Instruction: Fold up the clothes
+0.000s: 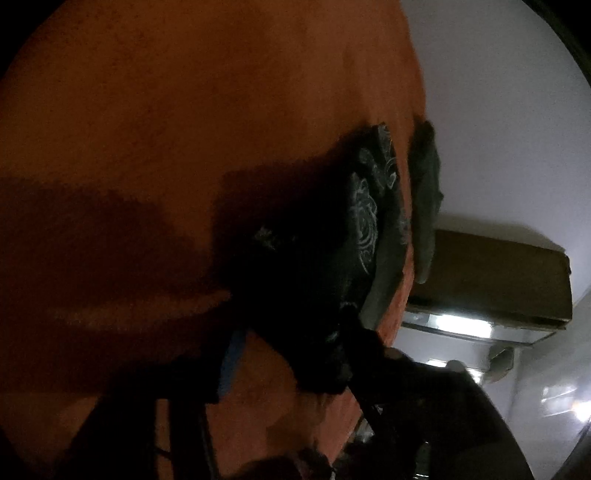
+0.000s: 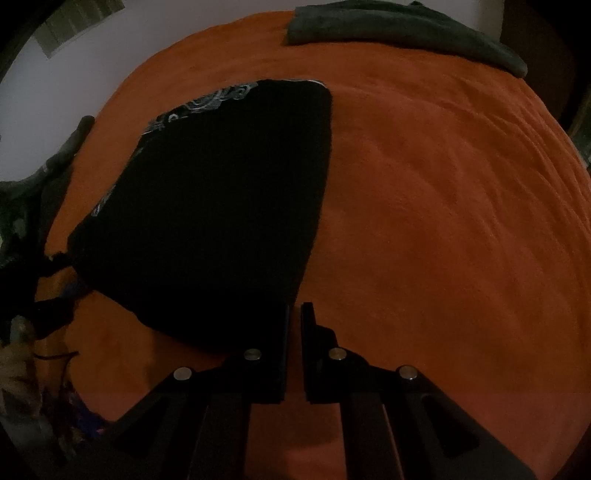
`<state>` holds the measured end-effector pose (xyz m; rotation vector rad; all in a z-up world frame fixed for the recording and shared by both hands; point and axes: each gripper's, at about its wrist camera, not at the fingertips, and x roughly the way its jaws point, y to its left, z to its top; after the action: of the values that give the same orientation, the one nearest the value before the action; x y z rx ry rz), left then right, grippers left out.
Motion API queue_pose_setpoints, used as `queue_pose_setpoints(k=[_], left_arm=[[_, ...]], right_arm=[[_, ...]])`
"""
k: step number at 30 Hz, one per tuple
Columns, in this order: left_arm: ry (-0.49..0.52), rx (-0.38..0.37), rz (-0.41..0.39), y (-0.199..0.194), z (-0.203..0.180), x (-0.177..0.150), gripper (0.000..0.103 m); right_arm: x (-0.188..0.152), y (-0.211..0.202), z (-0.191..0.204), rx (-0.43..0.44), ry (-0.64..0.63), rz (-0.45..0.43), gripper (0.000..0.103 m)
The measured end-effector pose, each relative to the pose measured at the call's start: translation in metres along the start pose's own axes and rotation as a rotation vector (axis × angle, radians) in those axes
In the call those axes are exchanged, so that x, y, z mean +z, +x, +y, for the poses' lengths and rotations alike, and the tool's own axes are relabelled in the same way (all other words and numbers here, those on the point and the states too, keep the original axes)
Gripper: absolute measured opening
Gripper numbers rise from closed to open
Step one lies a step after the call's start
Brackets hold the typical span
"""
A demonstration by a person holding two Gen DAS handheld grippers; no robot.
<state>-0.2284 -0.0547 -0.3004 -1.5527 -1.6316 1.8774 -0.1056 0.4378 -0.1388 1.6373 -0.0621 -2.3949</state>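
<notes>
Seen from the right wrist, the left gripper [image 2: 55, 273] shows at the far left edge as a dark shape touching the near left corner of the black garment [image 2: 221, 206]; it is too dim and blurred to tell how its jaws stand. From the left wrist, dark cloth bunches right in front of that gripper [image 1: 236, 354], and a blue strip shows on one finger, but the grip itself is lost in shadow. The black garment lies folded and flat on the orange blanket [image 2: 443, 221], ahead and to the left of the right gripper [image 2: 294, 310], with a pale printed pattern along its far left edge. The right gripper's jaws are narrow, a thin slit between them with only blanket showing through, just beside the garment's near right corner. Farther ahead and to the right, a grey folded cloth [image 2: 399, 33] rests at the blanket's far edge.
</notes>
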Motion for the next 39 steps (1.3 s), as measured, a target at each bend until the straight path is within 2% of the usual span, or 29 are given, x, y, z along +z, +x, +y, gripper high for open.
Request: queue_pose_setpoints(k=[2,3,5,8,9,10,11,12,14,16,18,19,21,23,26,28,30,33,35,36,39], left_arm=[[-0.005,-0.009,0.030,-0.001,-0.004,-0.001,0.061],[-0.008,0.010,0.068,0.005,-0.008,-0.002,0.069],[-0.015,0.036,0.115,0.012,-0.008,-0.007,0.070],[0.005,0.045,0.111,0.028,-0.016,-0.007,0.070],[0.015,0.050,0.096,0.032,-0.020,-0.005,0.067],[0.025,0.033,0.075,0.034,-0.023,-0.004,0.035],[0.041,0.018,0.059,0.035,-0.027,-0.002,0.022],[0.084,0.010,0.046,0.035,-0.036,0.001,0.021],[0.128,-0.063,0.024,0.028,-0.043,0.000,0.019],[0.120,-0.098,0.017,0.030,-0.038,0.002,0.019],[0.093,0.019,0.033,0.036,-0.016,0.003,0.023],[0.049,0.024,0.047,0.039,-0.006,0.005,0.030],[-0.018,-0.025,0.081,0.036,0.005,0.009,0.032],[0.025,0.012,0.089,0.027,-0.006,0.010,0.036],[0.170,0.052,0.088,0.007,-0.027,0.018,0.041],[0.213,0.073,0.093,0.006,-0.035,0.024,0.048],[0.208,0.120,0.088,0.011,-0.037,0.030,0.049],[0.143,0.121,0.055,0.010,-0.024,0.035,0.049],[0.111,0.106,0.021,-0.004,-0.011,0.033,0.049],[0.103,0.099,0.003,-0.016,-0.002,0.030,0.049],[0.093,0.078,-0.036,-0.037,0.012,0.032,0.049]], right_arm=[[0.002,0.000,0.001,0.000,-0.004,-0.005,0.005],[0.003,0.000,0.001,-0.001,-0.006,-0.006,0.005],[0.004,0.001,0.001,-0.003,-0.005,-0.004,0.005],[0.006,0.003,0.002,-0.004,-0.003,0.000,0.005],[0.007,0.003,0.002,-0.005,-0.004,0.000,0.005],[0.004,0.001,0.004,-0.007,-0.005,-0.002,0.005],[0.003,0.001,0.004,-0.006,-0.005,-0.004,0.005],[0.003,0.000,0.004,-0.005,-0.006,-0.006,0.005],[0.003,0.000,0.002,0.001,-0.003,-0.006,0.005],[0.001,0.004,0.000,0.007,0.005,0.004,0.005],[0.000,0.009,-0.003,0.012,0.016,0.026,0.005],[0.001,0.007,-0.003,0.014,0.012,0.019,0.005],[0.005,0.002,-0.003,0.018,0.000,-0.006,0.005],[0.008,-0.004,-0.003,0.023,-0.012,-0.030,0.005],[0.013,-0.013,-0.002,0.030,-0.030,-0.068,0.005],[0.019,-0.016,0.004,0.062,-0.066,-0.079,0.005],[0.024,-0.010,0.014,0.118,-0.106,-0.049,0.005],[0.024,0.015,0.023,0.194,-0.110,0.073,0.005],[0.020,0.026,0.023,0.174,-0.106,0.106,0.004],[0.019,0.026,0.019,0.169,-0.087,0.106,0.000],[0.017,0.028,0.006,0.135,-0.041,0.113,0.000]])
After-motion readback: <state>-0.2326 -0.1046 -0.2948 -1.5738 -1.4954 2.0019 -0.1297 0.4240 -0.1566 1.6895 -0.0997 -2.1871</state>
